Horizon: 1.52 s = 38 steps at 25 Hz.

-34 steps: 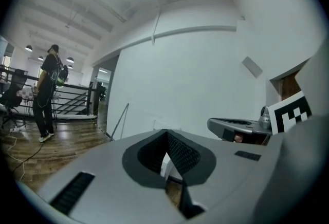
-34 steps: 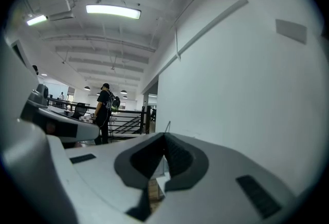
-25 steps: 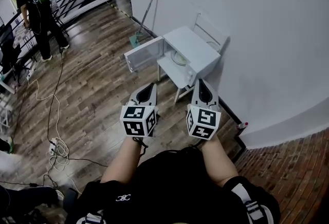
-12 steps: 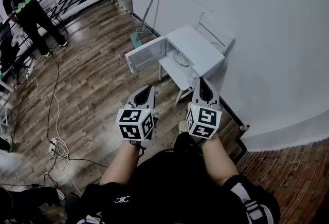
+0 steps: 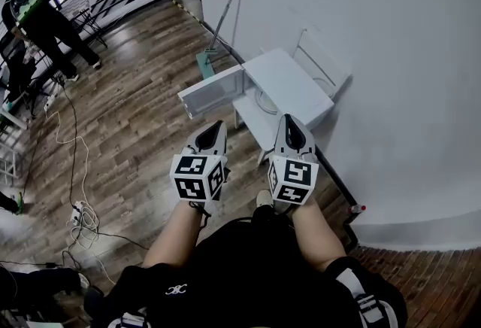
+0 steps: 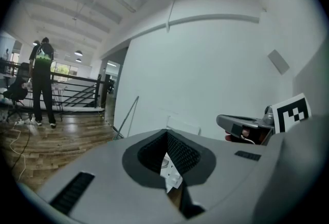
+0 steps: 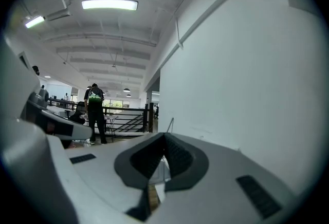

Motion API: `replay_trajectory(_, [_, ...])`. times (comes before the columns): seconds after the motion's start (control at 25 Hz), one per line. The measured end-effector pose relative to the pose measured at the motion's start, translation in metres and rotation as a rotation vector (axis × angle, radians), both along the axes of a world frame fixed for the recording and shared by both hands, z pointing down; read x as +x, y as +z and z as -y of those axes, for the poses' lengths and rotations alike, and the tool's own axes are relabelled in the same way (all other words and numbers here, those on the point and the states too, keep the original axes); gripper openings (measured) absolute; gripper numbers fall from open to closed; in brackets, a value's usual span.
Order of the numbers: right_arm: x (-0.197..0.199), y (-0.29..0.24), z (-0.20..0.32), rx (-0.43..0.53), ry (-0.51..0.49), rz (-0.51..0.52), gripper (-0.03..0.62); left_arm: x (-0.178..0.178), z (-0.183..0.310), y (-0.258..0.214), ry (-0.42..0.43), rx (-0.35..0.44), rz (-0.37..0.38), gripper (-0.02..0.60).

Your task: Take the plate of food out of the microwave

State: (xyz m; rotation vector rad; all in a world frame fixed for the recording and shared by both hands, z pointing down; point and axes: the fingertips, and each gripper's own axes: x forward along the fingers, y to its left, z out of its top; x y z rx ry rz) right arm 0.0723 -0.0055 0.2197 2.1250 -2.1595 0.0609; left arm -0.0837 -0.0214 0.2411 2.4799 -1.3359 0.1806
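1. The person has come nearer; the microwave (image 5: 289, 82), its door (image 5: 212, 92) open, now lies just ahead of both grippers.
2. The plate (image 5: 264, 101) waits inside, untouched.
3. The left gripper (image 5: 217, 128) and right gripper (image 5: 288, 123) keep their jaws pressed together, holding nothing; reaching in probably comes next.

Right gripper (image 7: 165, 135) beside a white wall (image 7: 247, 89)
Jaws together, nothing held; a person (image 7: 95, 110) stands by a railing (image 7: 128, 115).
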Motion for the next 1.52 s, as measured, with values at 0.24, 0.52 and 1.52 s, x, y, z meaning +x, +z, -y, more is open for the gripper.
replay_trajectory(0.24, [0.039,-0.001,0.058,-0.011,-0.052,0.019,0.012,0.041,0.047,0.002,-0.056,-0.013,0.014,-0.003])
replay_trajectory(0.52, [0.053,0.007,0.107,-0.025,-0.164,0.006,0.012,0.068,0.085,0.013,-0.121,-0.049,0.012,-0.003])
replay_trajectory(1.52, [0.047,0.126,0.180,-0.228,-0.303,-0.080,0.012,0.080,0.170,0.151,-0.173,-0.276,0.037,-0.002])
